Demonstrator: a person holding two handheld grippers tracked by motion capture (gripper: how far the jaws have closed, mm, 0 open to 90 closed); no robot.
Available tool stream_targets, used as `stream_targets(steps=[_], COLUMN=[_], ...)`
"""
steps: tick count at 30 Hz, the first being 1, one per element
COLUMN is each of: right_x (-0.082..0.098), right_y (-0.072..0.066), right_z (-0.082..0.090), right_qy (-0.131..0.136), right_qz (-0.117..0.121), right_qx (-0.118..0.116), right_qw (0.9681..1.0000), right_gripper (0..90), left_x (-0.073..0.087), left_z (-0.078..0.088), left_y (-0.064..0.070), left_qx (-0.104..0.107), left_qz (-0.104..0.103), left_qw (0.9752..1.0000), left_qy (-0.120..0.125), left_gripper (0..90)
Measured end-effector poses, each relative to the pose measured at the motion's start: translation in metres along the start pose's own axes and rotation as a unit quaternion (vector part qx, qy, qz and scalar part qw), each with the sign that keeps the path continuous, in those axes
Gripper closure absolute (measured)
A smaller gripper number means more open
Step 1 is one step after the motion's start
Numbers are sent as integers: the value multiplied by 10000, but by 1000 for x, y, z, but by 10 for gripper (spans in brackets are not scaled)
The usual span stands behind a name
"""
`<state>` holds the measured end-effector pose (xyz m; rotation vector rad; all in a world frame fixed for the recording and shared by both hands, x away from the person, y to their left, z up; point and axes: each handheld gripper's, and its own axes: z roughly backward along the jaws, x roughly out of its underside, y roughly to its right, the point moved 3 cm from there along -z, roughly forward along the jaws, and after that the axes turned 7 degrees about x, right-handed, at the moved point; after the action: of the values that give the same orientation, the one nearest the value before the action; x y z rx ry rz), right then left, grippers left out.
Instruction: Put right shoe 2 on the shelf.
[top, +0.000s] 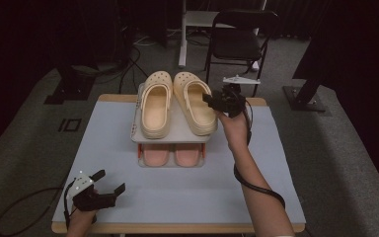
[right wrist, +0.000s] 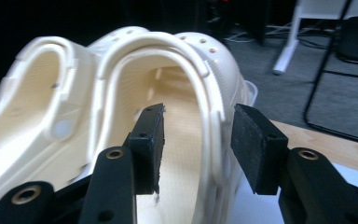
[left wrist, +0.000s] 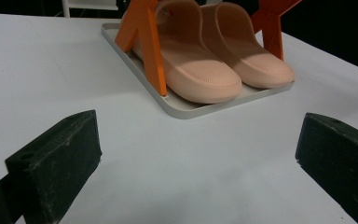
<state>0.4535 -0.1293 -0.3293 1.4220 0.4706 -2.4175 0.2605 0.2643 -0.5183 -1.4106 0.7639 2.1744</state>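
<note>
Dark flooring is surrounding the pale table (top: 276, 163), where the right-hand cream clog (top: 194, 101) is being kept on the rack's top shelf (top: 177, 134). Its side wall is being straddled, unpressed, by the right gripper (right wrist: 196, 140); the left gripper (top: 112, 181) is being held wide apart near the front edge.
</note>
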Motion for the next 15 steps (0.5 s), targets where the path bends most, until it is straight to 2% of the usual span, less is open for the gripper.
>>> stream_targets(steps=[1, 4, 5, 9, 11, 15], right_x=[1, 3, 6, 10, 15, 19], right_y=[1, 1, 1, 3, 8, 10], right_z=[3, 9, 14, 20, 27, 32], right_qy=[6, 48, 58, 68, 142, 208], right_qz=[-1, 107, 231, 286, 315, 466], right_qx=[-59, -16, 32, 5, -195, -92], right_qw=[10000, 9999, 9997, 9996, 9992, 9987], right_gripper=[523, 524, 526, 526, 526, 561], left_x=[0, 0, 0, 0, 0, 0], left_z=[0, -1, -1, -1, -1, -1], left_y=[0, 1, 1, 1, 1, 0], left_qx=[8, 0, -2, -3, -8, -6], left_qz=[-8, -4, -4, -26, -21, -21], left_qw=[10000, 10000, 10000, 10000, 10000, 10000], left_qy=[4, 9, 13, -11, -8, -20], left_gripper=[1, 1, 1, 1, 1, 2])
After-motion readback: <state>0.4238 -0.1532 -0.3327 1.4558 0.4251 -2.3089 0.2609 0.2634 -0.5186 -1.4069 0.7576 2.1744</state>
